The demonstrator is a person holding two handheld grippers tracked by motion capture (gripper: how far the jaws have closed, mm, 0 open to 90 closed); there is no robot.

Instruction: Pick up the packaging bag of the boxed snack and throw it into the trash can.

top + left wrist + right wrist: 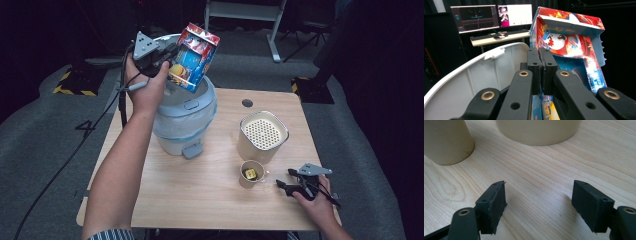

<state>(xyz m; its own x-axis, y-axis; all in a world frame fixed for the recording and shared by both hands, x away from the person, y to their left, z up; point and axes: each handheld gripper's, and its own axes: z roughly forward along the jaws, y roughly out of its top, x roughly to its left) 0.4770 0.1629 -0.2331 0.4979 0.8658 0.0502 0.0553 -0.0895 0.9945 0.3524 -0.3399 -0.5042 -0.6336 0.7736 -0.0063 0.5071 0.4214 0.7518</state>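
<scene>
The snack box [192, 57], a red and blue carton with one end torn open, hangs tilted in the air just above the grey pedal bin [184, 120], whose white lid [481, 72] stands up behind it. The left gripper [167, 56] has its jaws pinched together on a thin wall of the carton, and from the left gripper view the black pads meet with only that card edge between them while the box leans off to one side. The bin sits on the wooden table [210, 195] with a clear liner folded over its rim, so the mouth looks open and ready. To my eye the step in hand is dropping the box into the bin, and doing it well means bringing the carton squarely over the opening, lowering it until its bottom corner is inside the rim, and only then parting the jaws, otherwise a light, lopsided box could catch the rim or the lid and tumble onto the table. The right gripper [290, 181] rests low on the table with its jaws apart and nothing between them, near the small paper cup [251, 173] and the cream canister [262, 136], well clear of the work.
</scene>
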